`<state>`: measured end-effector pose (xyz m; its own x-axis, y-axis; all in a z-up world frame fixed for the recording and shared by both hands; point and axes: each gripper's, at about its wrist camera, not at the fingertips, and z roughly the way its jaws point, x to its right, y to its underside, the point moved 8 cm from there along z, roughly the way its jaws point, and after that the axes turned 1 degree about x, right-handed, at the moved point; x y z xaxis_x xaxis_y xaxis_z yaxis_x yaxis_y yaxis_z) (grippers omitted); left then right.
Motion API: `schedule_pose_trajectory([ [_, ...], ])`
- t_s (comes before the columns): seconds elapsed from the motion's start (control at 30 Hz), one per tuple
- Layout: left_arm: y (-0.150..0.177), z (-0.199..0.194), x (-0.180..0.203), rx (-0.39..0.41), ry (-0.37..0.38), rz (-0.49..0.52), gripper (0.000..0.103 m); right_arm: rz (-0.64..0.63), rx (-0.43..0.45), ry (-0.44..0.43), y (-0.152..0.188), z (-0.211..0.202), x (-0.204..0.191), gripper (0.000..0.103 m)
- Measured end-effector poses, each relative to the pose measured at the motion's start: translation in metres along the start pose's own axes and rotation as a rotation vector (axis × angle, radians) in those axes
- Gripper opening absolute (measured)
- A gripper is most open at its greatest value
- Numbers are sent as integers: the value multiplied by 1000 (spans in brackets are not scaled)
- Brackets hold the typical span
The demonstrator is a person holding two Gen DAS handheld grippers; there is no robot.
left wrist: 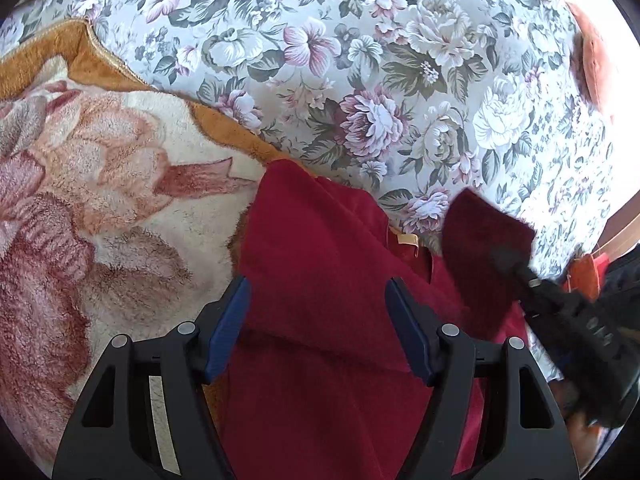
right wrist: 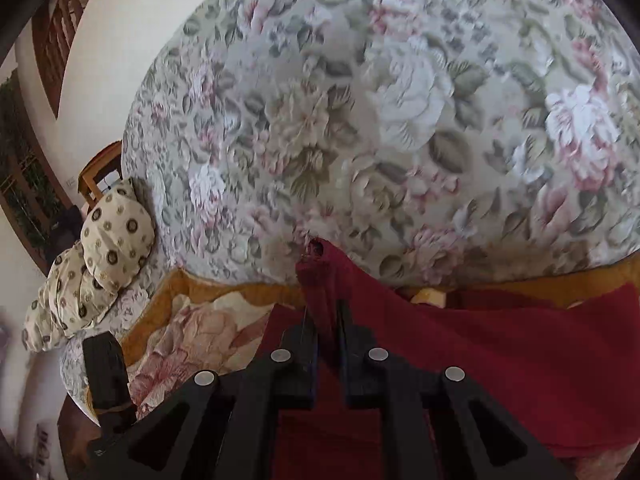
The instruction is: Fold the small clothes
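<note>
- The red garment lies on a bed, partly over a plush floral blanket and partly on the flowered bedspread; it fills the lower centre of the left wrist view.
- The left gripper hovers above the cloth, jaws released and wide apart, nothing between them.
- The right gripper has its jaws clenched on a bunched edge of the garment, lifted so that a tip of cloth pokes up beyond the jaws at frame centre.
- From the right jaws the garment runs toward the lower right of that view.
- Judgement: the right hand leads the fold; the left, directly over the cloth, could pin or take another edge.
</note>
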<state>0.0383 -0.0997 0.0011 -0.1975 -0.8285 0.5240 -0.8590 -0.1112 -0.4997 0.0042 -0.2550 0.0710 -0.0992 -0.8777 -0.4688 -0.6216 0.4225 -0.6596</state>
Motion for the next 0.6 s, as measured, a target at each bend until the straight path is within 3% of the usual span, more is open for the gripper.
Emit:
schedule_pose_trajectory([
  [0.1,-3,6,-10,-17,2,-42,70,61,-217,-75,38,62,-2,16],
  [0.13,-3,7,-12,-26,15,-62,70,76,-250,-85,47,65,-1,22],
  [0.27,-3,7,-10,-29,48,-88,73,5,-131,-79,34,11,9,34],
  [0.4,1,5,8,-19,65,-25,76,-23,-56,-38,25,-56,30,37],
  [0.6,13,23,21,-25,-38,94,76,21,-2,45,36,-117,82,37],
])
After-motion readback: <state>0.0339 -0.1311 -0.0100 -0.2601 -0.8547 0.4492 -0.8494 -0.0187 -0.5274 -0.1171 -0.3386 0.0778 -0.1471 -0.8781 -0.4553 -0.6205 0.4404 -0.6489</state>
